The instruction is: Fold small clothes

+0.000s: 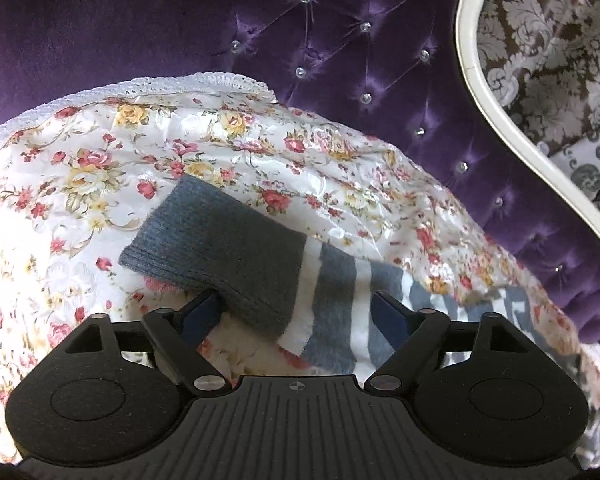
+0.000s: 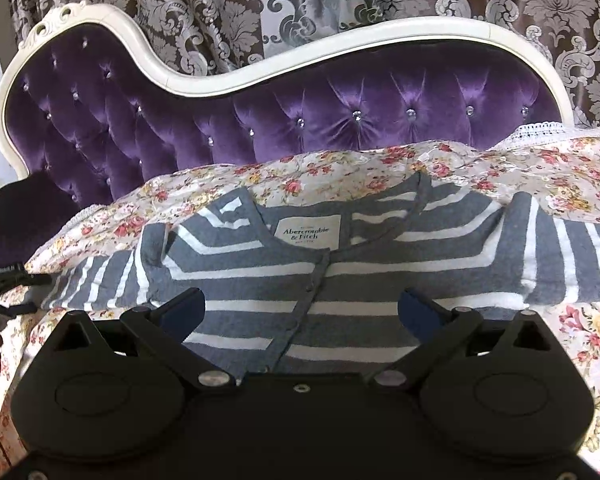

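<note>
A grey cardigan with white stripes (image 2: 380,240) lies spread, front up, on the floral bedspread (image 2: 560,176), its white neck label (image 2: 308,232) facing me. My right gripper (image 2: 302,308) hovers open just over the button placket (image 2: 314,292), with nothing held. In the left wrist view one sleeve (image 1: 340,304) with a plain grey ribbed cuff (image 1: 216,244) lies flat on the spread. My left gripper (image 1: 298,312) straddles that sleeve near the cuff, jaws wide. The sleeve sits unbunched between the fingertips (image 1: 204,312).
A purple tufted headboard (image 2: 300,120) with a white curved frame (image 2: 204,76) rises right behind the bedspread. Damask curtains (image 2: 220,8) hang beyond it. The spread's lace edge (image 1: 204,80) lies near the headboard. A black device (image 2: 4,280) shows at the left edge.
</note>
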